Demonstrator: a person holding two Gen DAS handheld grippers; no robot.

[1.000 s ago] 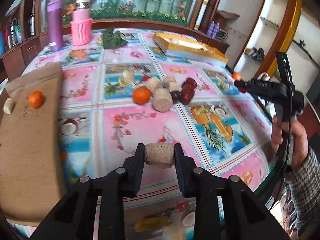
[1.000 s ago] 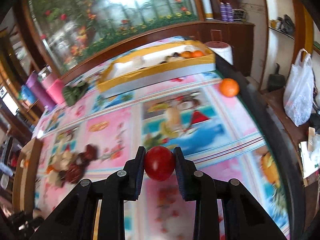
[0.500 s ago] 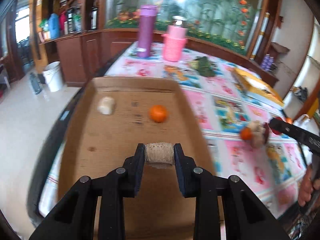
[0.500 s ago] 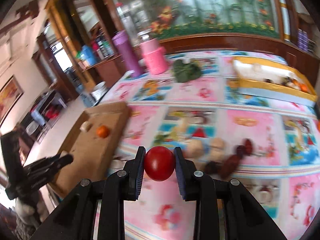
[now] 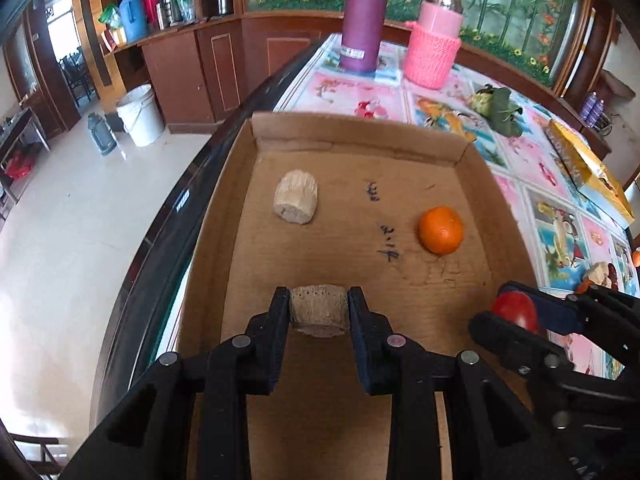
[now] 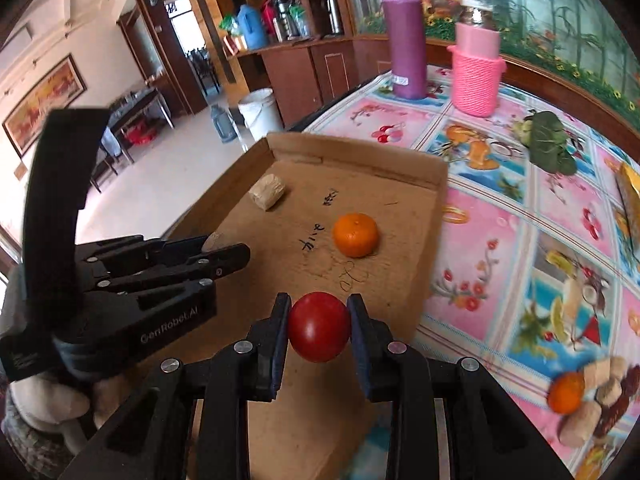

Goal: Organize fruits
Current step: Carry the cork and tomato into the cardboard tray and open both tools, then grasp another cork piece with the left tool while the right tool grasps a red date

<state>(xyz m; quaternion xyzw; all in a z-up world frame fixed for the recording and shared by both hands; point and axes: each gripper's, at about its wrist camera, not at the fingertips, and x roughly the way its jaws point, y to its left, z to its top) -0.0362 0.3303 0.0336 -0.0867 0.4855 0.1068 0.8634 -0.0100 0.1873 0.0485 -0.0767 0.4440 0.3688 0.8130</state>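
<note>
Cardboard tray (image 5: 352,132) on fruit-print tablecloth (image 6: 500,216), w/ wood cabinets (image 5: 208,68) behind

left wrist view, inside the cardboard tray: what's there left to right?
Pale beige chunk lying loose → second beige chunk held in the left gripper → orange → red fruit held in the right gripper, over the cardboard tray's right edge.

Left gripper (image 5: 319,312) and right gripper (image 6: 319,326) side by side, each with jaws clamped on a held piece.
</note>
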